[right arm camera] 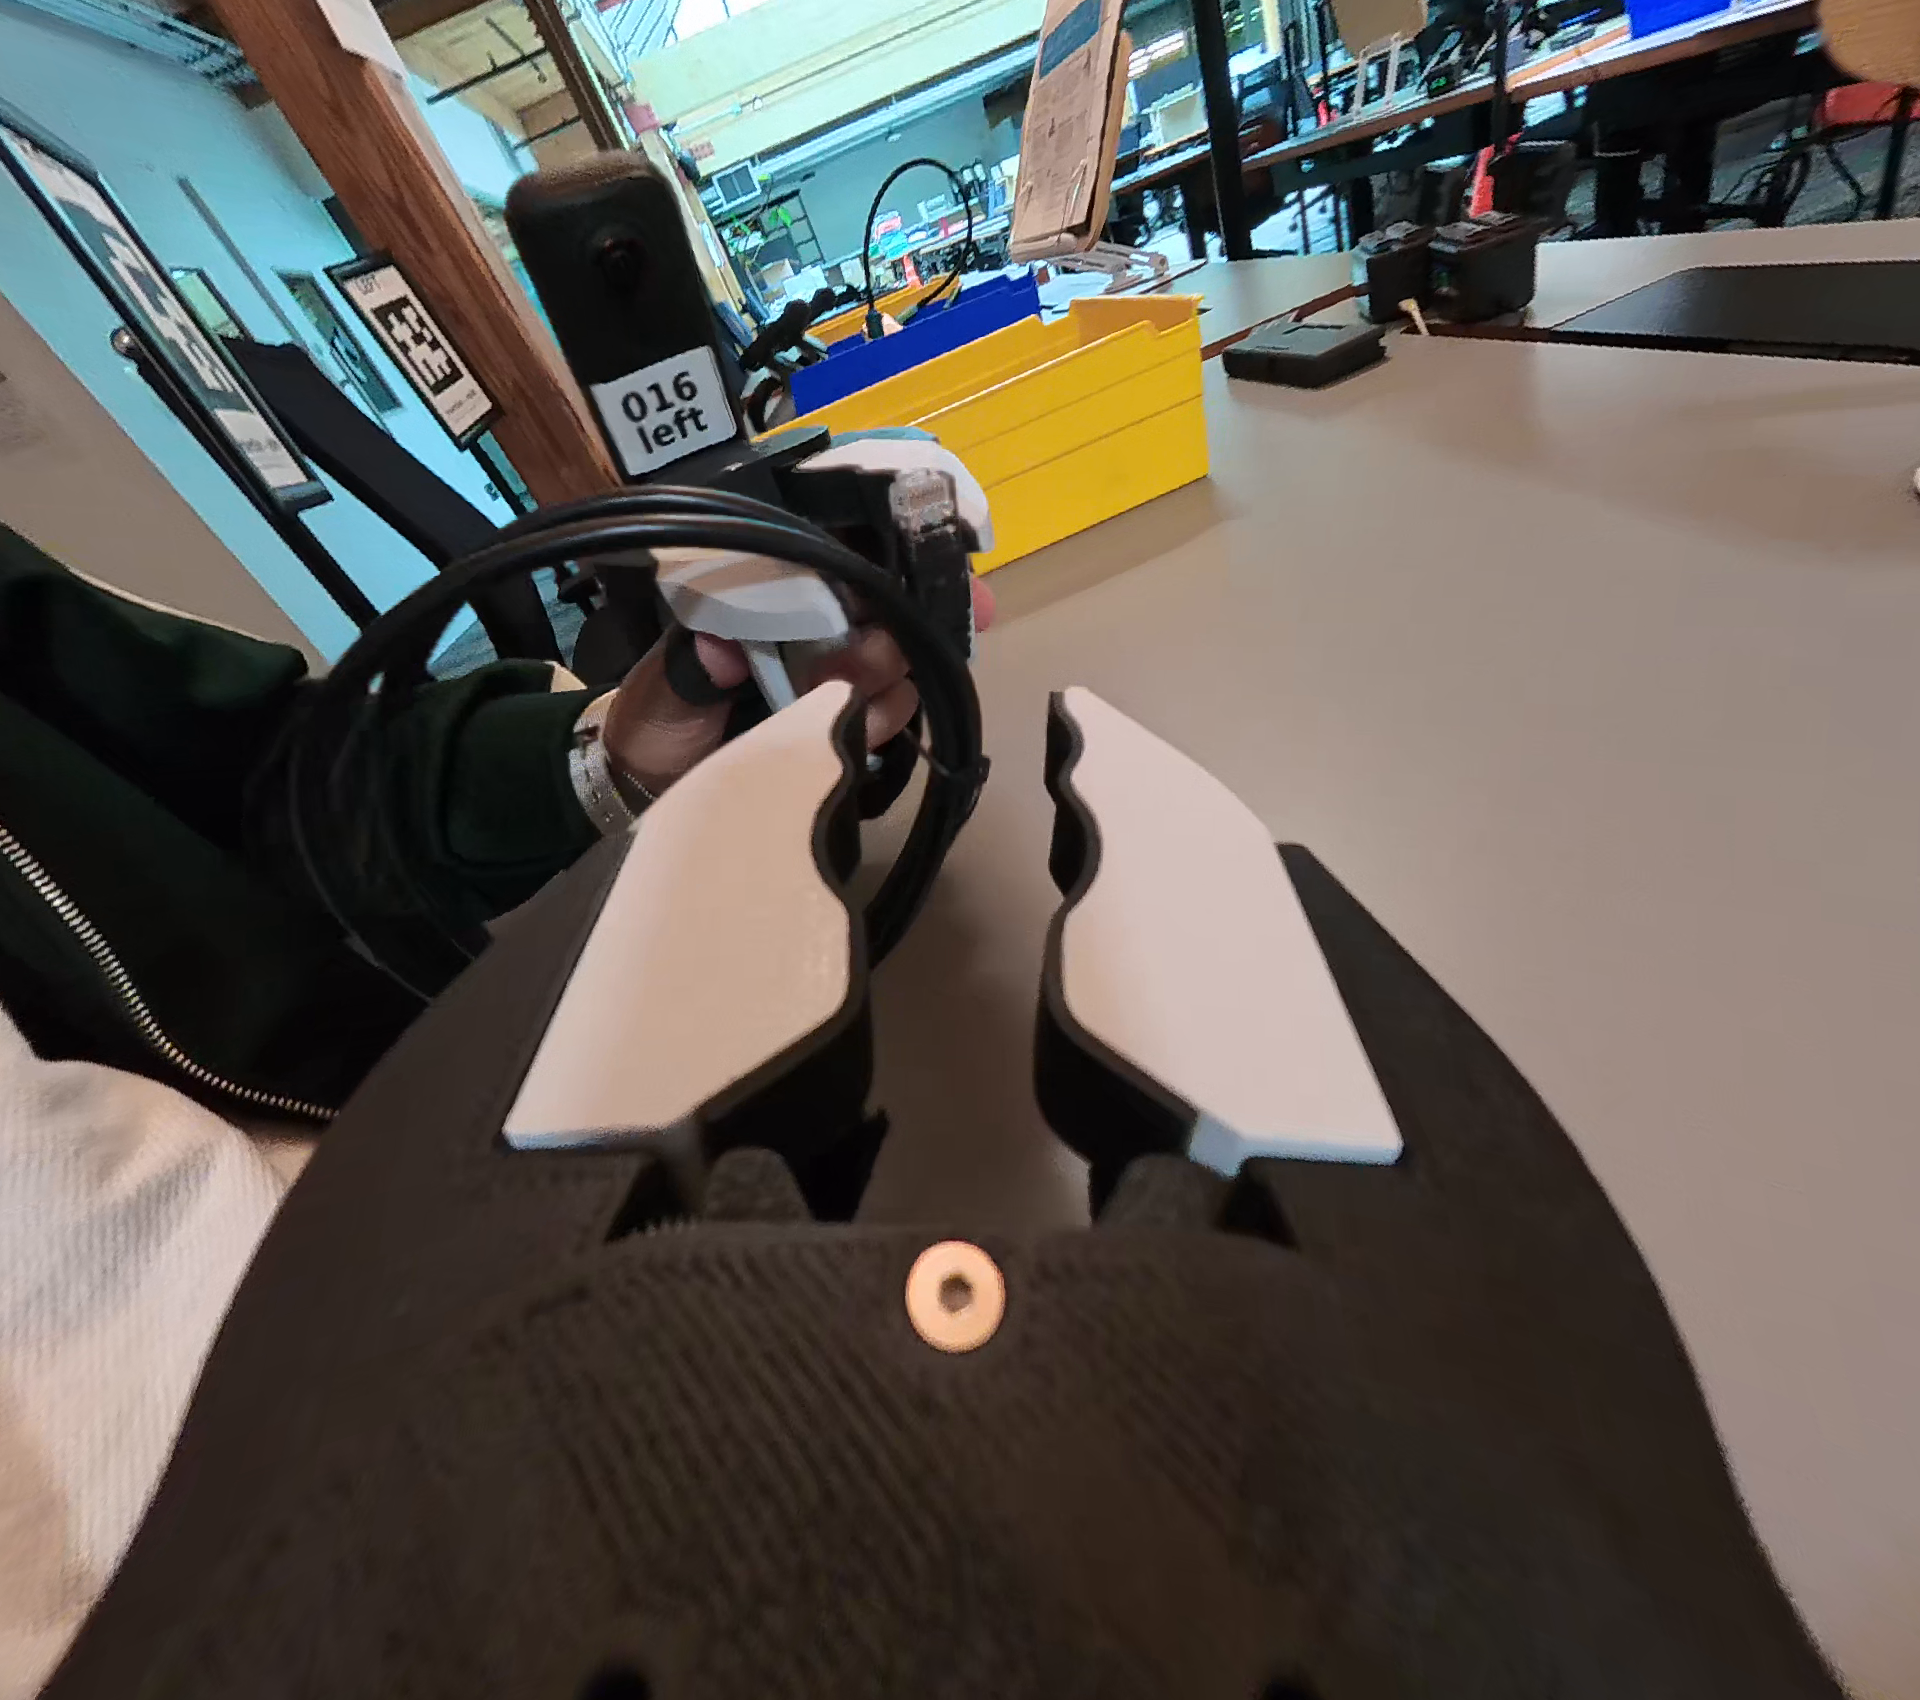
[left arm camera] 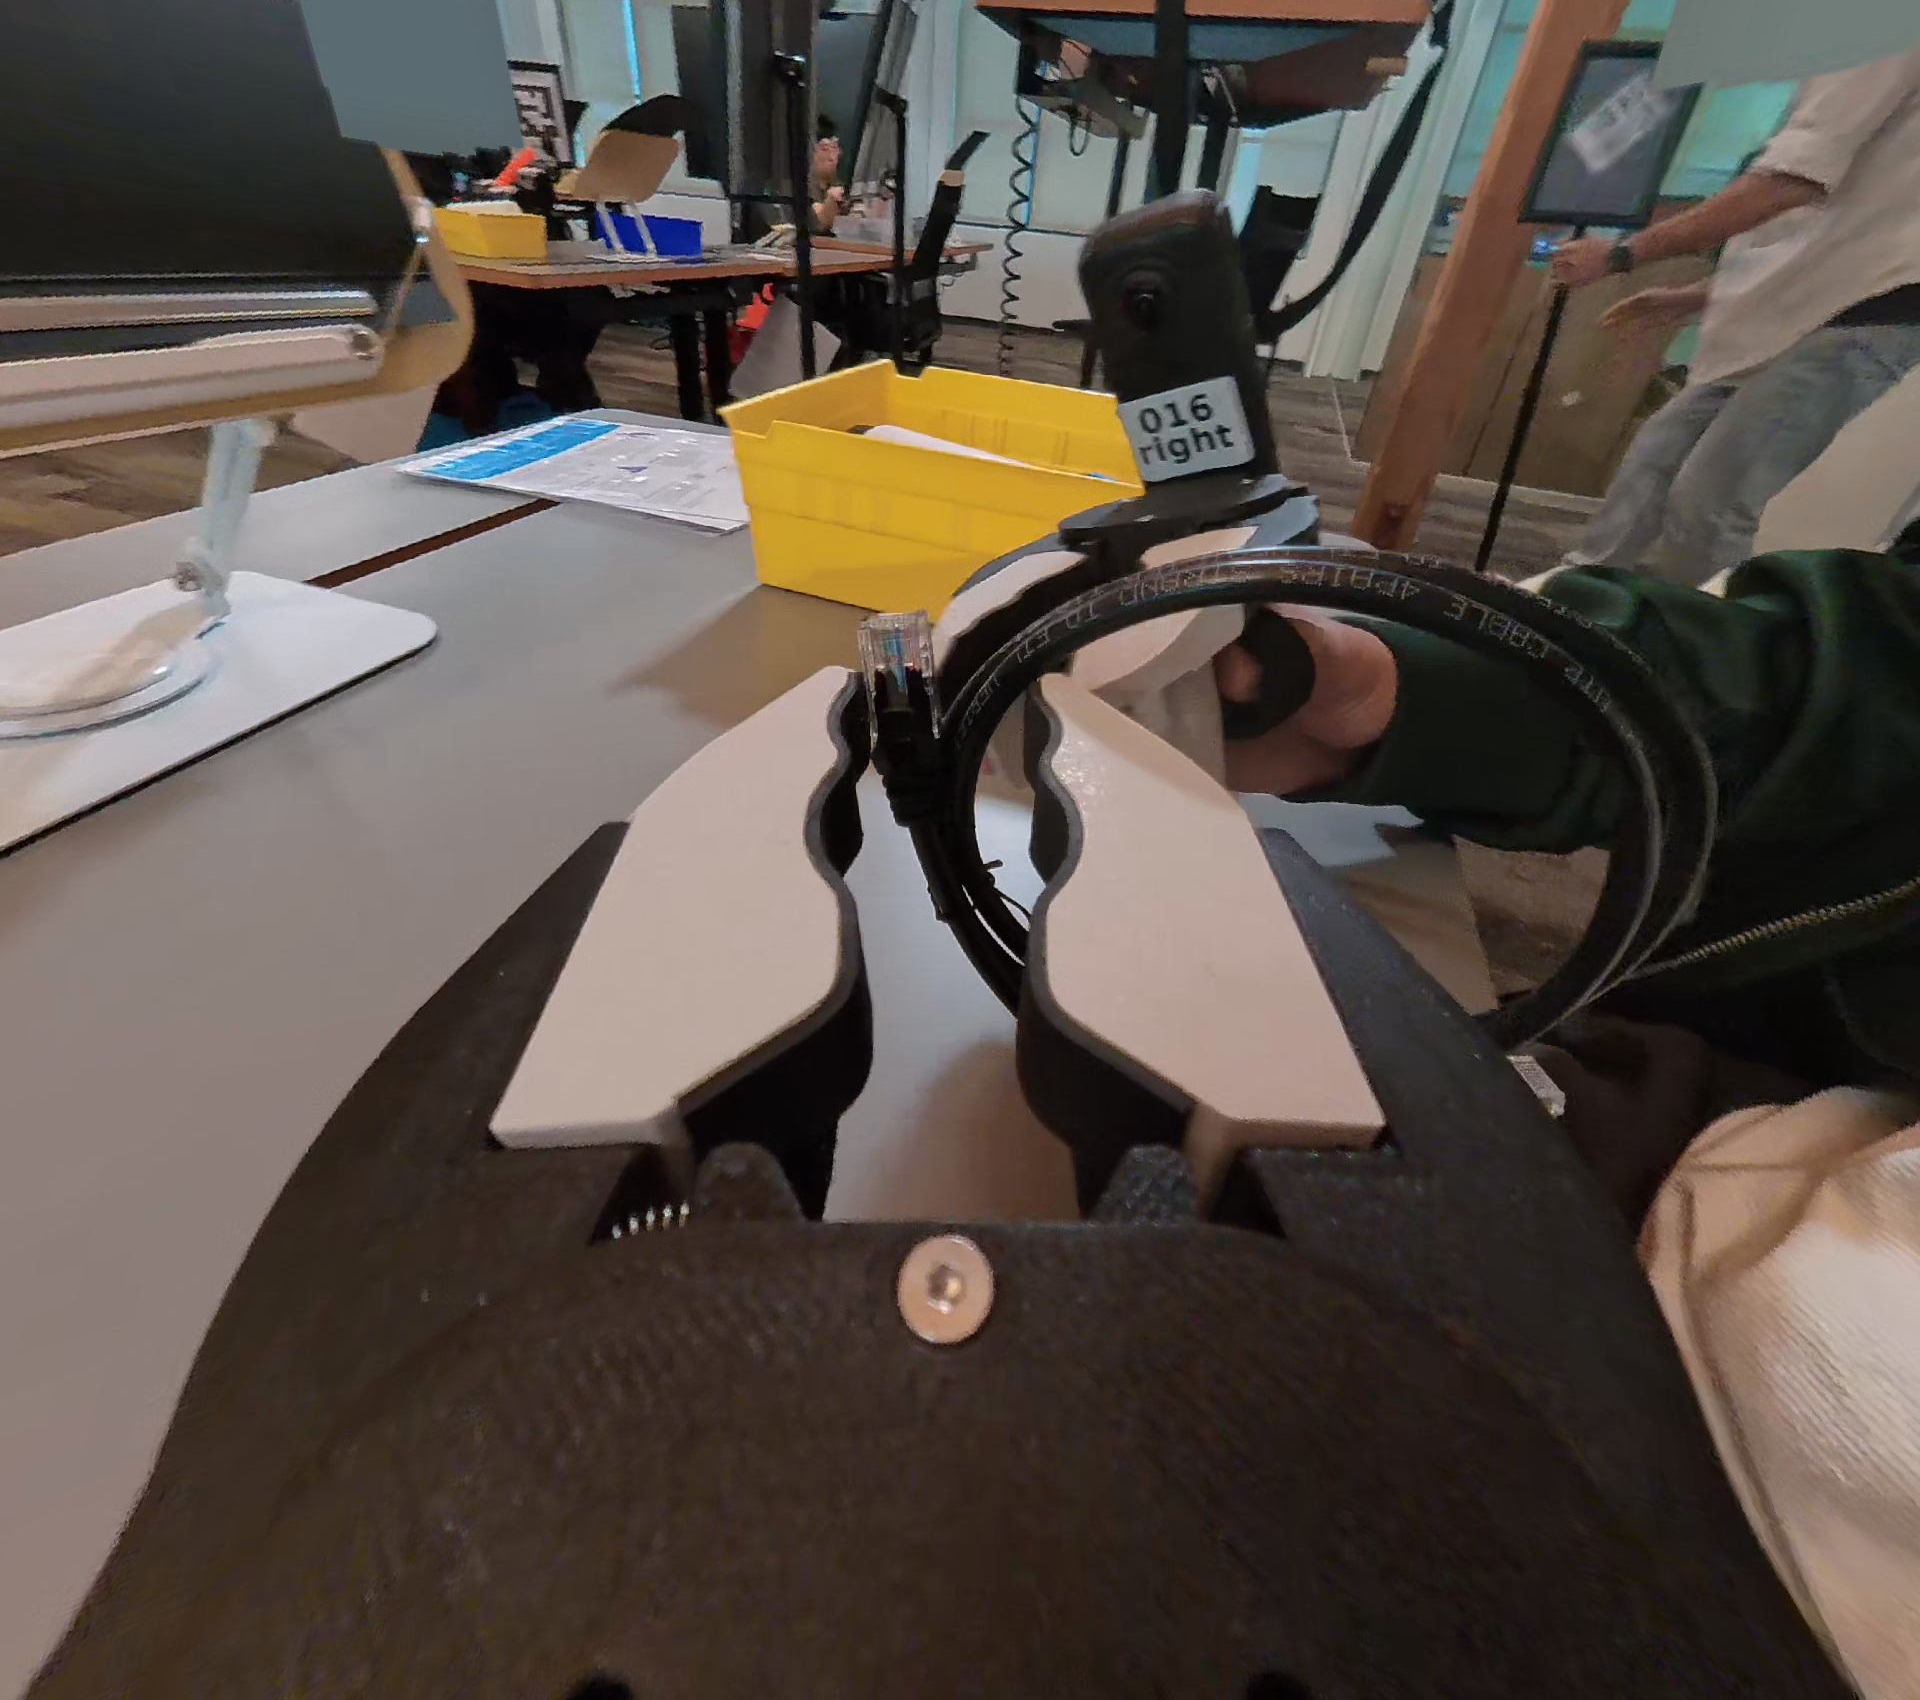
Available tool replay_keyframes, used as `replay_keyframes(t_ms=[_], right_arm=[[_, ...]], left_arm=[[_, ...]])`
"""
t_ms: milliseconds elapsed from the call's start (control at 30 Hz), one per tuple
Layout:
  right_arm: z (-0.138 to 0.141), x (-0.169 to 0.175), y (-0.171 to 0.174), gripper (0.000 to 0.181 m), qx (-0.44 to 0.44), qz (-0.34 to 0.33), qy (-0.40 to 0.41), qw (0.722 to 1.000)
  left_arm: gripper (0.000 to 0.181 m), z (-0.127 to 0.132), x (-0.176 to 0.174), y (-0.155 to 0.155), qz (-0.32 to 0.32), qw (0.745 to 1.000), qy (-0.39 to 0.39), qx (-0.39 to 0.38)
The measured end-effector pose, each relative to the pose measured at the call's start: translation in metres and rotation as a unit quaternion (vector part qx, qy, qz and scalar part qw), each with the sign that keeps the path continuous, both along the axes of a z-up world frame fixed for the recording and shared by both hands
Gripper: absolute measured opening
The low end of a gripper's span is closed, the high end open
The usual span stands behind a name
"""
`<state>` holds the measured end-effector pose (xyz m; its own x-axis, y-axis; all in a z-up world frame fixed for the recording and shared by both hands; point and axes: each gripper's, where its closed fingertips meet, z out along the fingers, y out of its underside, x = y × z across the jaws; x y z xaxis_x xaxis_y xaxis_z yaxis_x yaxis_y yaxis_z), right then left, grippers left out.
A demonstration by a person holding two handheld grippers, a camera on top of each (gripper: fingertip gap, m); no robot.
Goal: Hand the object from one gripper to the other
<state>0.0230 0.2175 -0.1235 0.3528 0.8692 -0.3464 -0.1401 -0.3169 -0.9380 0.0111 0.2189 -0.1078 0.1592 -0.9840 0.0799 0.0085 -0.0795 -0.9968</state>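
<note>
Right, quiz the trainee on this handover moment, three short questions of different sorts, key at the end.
1. True or false: the right gripper is shut on the black cable.
2. Which colour is the bin on the table just beyond the grippers? A blue, B yellow, C red.
3. What sticks up at the fingertips of the left gripper?

Key
1. False: its jaws stand apart with nothing between them; the cable lies to one side.
2. B.
3. The cable's clear plug.
</note>
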Motion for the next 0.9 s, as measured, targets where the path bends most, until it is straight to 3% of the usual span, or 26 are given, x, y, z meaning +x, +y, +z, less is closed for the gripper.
replay_keyframes(t_ms=[167,333,533,633,800,900], right_arm=[[0.006,0.007,0.005,0.033,0.006,-0.026,0.014,1.000],[0.013,0.010,0.005,0.034,0.008,-0.040,0.017,0.999],[0.021,0.002,-0.002,0.034,0.013,-0.066,-0.021,0.997],[0.017,-0.007,-0.004,0.034,0.045,-0.107,-0.096,0.989],[0.004,-0.030,-0.014,0.029,0.068,-0.110,-0.184,0.974],[-0.012,-0.033,-0.013,0.015,0.047,-0.108,-0.215,0.970]], left_arm=[[0.029,-0.003,-0.023,0.034,0.102,0.995,0.015,0.003],[0.030,-0.006,-0.039,0.053,0.196,0.975,0.073,0.075],[0.029,-0.013,-0.038,0.055,0.232,0.952,0.142,0.140],[0.029,-0.015,-0.039,0.057,0.241,0.951,0.145,0.130],[0.029,-0.015,-0.041,0.058,0.247,0.951,0.144,0.118],[0.030,-0.013,-0.041,0.056,0.245,0.952,0.138,0.122]])
